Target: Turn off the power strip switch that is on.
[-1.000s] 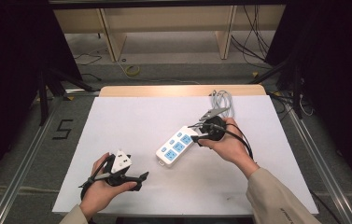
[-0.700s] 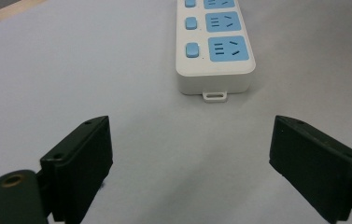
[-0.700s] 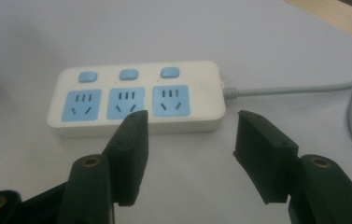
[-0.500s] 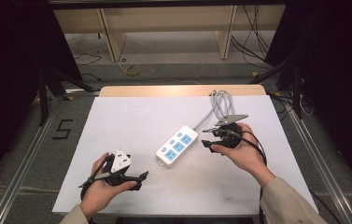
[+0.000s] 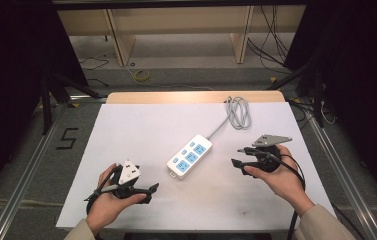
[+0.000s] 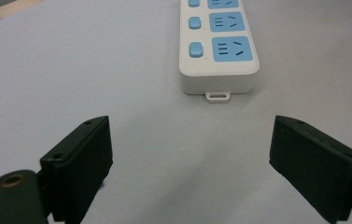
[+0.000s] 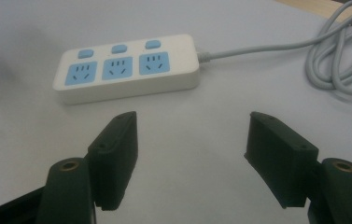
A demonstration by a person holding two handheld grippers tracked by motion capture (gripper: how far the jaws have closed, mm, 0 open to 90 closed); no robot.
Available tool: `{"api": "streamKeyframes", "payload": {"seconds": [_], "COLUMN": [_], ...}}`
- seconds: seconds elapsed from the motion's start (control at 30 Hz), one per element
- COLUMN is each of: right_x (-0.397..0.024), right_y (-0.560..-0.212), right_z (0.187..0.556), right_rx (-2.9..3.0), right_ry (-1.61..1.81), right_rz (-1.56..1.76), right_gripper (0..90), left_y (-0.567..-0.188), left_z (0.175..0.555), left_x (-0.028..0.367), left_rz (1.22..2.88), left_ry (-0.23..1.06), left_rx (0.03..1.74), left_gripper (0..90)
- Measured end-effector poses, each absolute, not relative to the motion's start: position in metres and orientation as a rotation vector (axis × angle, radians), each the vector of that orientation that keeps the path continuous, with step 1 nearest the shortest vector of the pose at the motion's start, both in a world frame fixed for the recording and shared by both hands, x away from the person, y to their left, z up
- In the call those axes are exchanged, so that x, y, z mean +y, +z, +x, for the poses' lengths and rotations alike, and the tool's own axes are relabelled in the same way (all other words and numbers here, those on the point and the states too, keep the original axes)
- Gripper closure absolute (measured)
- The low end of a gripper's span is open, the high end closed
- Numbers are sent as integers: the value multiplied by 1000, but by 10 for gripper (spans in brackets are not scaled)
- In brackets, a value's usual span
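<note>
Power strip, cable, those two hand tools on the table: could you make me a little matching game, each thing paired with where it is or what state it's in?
Things:
1. power strip
2. cable
3. left gripper
4. right gripper

States or places:
A. bundled in loops near the far edge of the white sheet
B. held low at the near left of the sheet, jaws apart with nothing between them
C. lying flat mid-sheet, three blue sockets facing up
D. to the right of the strip, jaws having just been opening, nothing between them

Pairs: 1-C, 2-A, 3-B, 4-D
</note>
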State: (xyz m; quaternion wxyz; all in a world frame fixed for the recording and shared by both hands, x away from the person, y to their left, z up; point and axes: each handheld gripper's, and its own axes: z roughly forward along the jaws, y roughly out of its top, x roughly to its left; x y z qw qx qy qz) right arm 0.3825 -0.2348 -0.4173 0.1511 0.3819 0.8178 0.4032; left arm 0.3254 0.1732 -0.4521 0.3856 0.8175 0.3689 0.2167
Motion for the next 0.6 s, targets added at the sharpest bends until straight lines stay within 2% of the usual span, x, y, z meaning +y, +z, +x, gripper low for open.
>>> {"api": "streamKeyframes", "payload": {"seconds": [0.6], "right_x": [-267], "right_y": [-441], "right_z": [338], "right_rx": [2301], "right_ry": [1199], "right_rz": [1161], "right_gripper": [310], "left_y": [-451], "left_z": [325], "left_x": [174], "left_rz": [2085], "left_ry": [557], "left_rx": [934], "left_gripper": [130]}}
